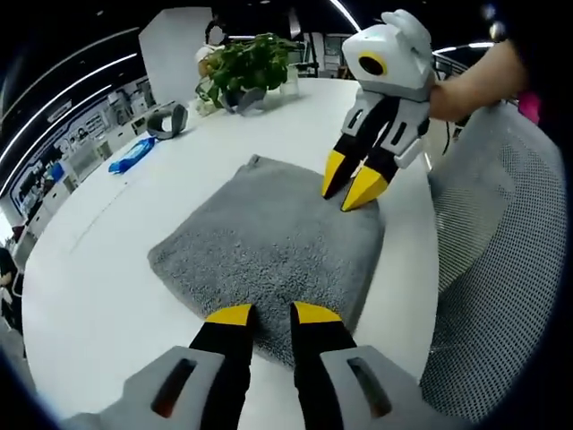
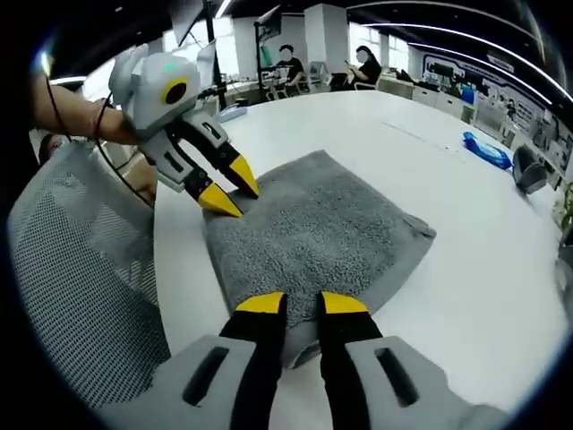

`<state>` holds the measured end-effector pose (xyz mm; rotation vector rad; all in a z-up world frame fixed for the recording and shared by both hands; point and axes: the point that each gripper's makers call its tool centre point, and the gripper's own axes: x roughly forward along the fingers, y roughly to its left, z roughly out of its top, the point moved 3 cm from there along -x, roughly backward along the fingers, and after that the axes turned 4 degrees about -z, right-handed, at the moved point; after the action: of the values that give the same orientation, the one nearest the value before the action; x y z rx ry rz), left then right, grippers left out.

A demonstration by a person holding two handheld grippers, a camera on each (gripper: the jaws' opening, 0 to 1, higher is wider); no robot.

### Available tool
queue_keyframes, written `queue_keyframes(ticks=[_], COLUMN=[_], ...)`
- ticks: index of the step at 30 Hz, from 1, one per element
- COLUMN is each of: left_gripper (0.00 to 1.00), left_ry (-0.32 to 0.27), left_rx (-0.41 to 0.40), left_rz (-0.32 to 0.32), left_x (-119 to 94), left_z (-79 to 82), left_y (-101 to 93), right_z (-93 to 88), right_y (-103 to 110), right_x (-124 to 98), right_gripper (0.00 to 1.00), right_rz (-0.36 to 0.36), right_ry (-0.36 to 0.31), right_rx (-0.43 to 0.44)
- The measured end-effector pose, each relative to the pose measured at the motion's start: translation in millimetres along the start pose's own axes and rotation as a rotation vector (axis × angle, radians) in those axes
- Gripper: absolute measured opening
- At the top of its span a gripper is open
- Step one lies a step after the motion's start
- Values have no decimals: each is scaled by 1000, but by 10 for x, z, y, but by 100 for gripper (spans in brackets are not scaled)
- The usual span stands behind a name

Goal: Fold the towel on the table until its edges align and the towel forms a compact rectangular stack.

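White table (image 1: 98, 287) bears a folded grey towel (image 1: 269, 242). Left gripper (image 1: 270, 313) and right gripper (image 2: 301, 303) rest on opposite towel edges, jaws slightly parted, grasping nothing.

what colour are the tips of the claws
Yellow tips on black fingers, clearest in the left gripper view on the right claw over the grey terry towel.

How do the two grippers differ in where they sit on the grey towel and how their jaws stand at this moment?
The left gripper and the right gripper sit at opposite corners of the grey towel along its edge nearest the mesh chair. In each own view the jaws stand slightly apart over the towel's edge; whether either pinches cloth is unclear. Both share yellow-tipped black jaws and white bodies, and both point down at the towel.
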<state>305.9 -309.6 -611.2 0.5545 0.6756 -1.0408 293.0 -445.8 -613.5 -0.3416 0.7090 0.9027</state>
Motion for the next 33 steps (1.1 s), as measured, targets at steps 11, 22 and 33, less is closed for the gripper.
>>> queue_keyframes(ticks=[11, 22, 33], left_gripper=[16, 14, 28], left_ry=[4, -67, -224], left_rx=[-41, -220, -276], left_rz=[-1, 15, 63], left_x=[207, 321, -154], left_z=[134, 157, 334], left_y=[413, 648, 521], right_z=[153, 227, 529], right_y=[-422, -648, -511], right_x=[181, 309, -212], right_gripper=[12, 10, 27], right_rz=[-15, -40, -100], right_ry=[10, -47, -238], right_rx=[31, 148, 107])
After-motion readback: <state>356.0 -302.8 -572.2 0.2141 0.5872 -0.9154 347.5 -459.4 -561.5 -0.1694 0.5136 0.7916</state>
